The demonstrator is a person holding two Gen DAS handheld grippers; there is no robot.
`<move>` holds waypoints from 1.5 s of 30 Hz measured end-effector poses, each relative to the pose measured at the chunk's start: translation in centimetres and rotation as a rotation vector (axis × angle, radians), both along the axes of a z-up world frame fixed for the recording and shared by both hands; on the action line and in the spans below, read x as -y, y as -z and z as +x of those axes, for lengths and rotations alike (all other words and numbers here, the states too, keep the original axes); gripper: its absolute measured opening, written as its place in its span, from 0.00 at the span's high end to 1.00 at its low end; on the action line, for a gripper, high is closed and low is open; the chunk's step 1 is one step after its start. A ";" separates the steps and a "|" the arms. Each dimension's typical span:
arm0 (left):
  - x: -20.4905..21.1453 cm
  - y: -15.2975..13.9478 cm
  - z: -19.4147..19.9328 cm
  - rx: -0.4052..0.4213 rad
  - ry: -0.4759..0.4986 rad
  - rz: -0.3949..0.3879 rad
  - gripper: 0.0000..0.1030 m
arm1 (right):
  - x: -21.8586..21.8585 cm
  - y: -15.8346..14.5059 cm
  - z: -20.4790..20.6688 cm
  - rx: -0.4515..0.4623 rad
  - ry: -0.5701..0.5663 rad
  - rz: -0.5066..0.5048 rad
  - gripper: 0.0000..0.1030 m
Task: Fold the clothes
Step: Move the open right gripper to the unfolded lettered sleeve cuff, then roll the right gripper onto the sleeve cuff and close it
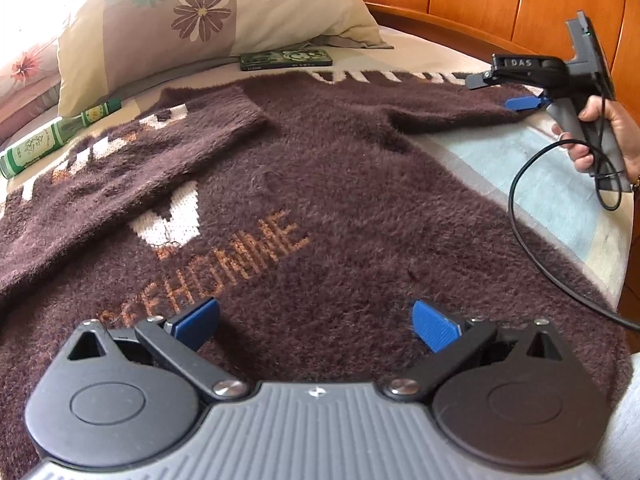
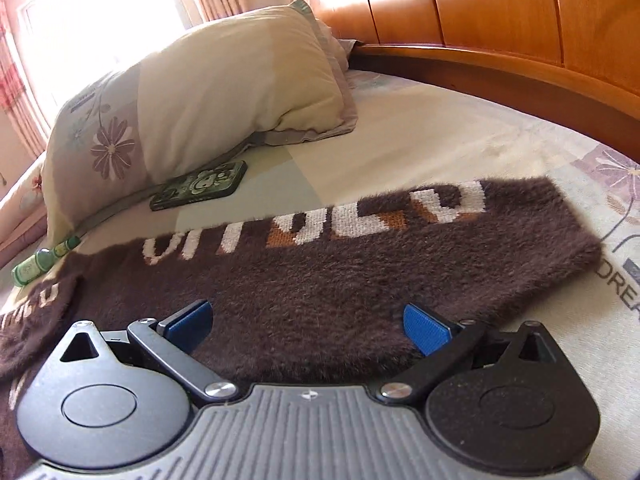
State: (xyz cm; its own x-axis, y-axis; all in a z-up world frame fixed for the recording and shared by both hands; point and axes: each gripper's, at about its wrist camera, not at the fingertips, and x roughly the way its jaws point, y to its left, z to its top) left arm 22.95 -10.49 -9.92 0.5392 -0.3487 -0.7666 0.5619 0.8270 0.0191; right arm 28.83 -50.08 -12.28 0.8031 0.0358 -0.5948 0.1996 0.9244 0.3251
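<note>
A fuzzy brown sweater (image 1: 340, 184) with white and orange lettering lies flat on the bed. Its left sleeve (image 1: 132, 168) is folded in across the chest. Its right sleeve (image 2: 360, 264) stretches straight out toward the headboard side. My left gripper (image 1: 316, 320) hovers open over the sweater's lower body, nothing between its blue pads. My right gripper (image 2: 308, 324) is open just above the outstretched sleeve, at its near edge. In the left wrist view that right gripper (image 1: 516, 92), held by a hand (image 1: 604, 136), sits at the sleeve's end.
A floral pillow (image 1: 208, 16) lies at the back left, with a phone (image 1: 286, 59) in a green case and a green bottle (image 1: 56, 136) beside it. A wooden headboard (image 2: 500, 20) curves along the right. A black cable (image 1: 532, 216) hangs from the right gripper.
</note>
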 end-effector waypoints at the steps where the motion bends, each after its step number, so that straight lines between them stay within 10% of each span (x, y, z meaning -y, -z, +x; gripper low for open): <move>1: 0.1 -0.1 -0.2 0.002 0.002 0.000 0.01 | 0.1 -0.2 -0.3 0.002 0.000 0.006 0.00; 32: 2.3 0.2 -1.3 -0.050 0.014 -0.012 0.01 | 10.2 3.1 -1.9 0.206 0.176 0.416 0.00; 45: 2.3 0.7 -1.2 -0.052 0.018 -0.018 0.01 | 13.9 4.0 -2.8 0.365 0.381 0.733 0.00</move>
State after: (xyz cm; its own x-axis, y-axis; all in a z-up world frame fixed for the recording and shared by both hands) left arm 21.71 -12.77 -10.60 0.4921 -0.3723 -0.7869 0.5767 0.8166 -0.0258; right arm 26.03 -64.03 -16.26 0.9724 -0.0011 -0.2331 0.2185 0.3526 0.9099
